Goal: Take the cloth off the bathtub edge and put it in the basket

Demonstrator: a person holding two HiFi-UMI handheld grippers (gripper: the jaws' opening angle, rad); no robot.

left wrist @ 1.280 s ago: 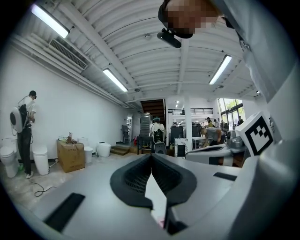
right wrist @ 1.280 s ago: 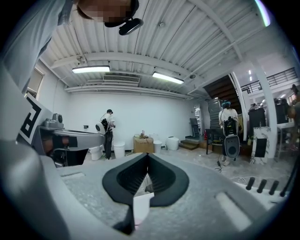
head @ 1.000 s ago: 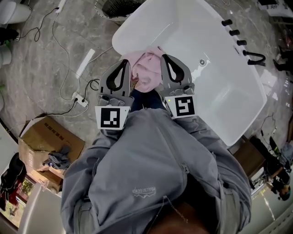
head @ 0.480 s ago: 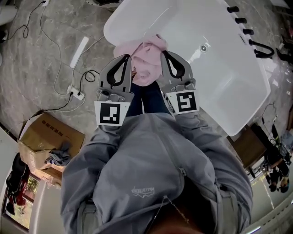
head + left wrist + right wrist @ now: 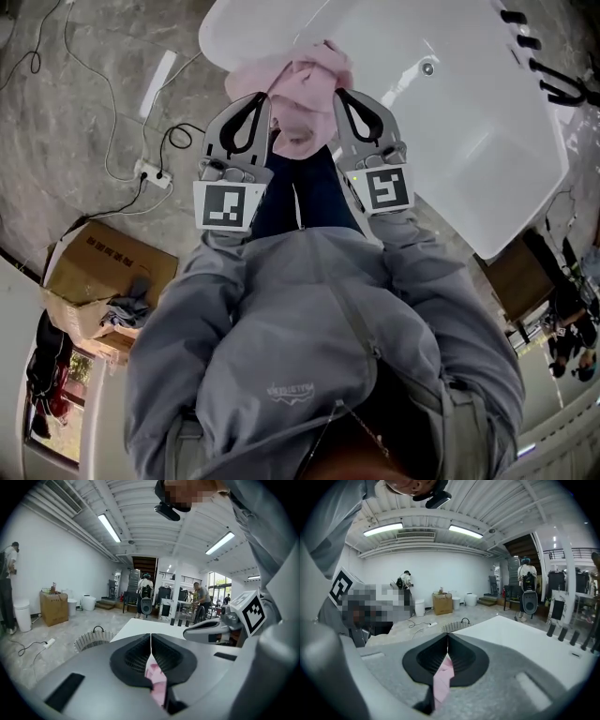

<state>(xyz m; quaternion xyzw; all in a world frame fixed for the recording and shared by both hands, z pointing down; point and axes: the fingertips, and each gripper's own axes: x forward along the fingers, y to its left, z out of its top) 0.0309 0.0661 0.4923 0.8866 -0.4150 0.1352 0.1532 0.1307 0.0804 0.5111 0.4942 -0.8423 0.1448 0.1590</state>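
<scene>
left gripper clamped on cloth | right gripper likewise | risk: thin edge pinches may slip, cloth drops before basket

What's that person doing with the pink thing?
A person holds a gripper in each hand. The left gripper and the right gripper both have their jaws shut on a pink cloth, bunched between them at the edge of the white bathtub. The basket stands on the floor by the tub's end; the cloth is not in it yet.
</scene>
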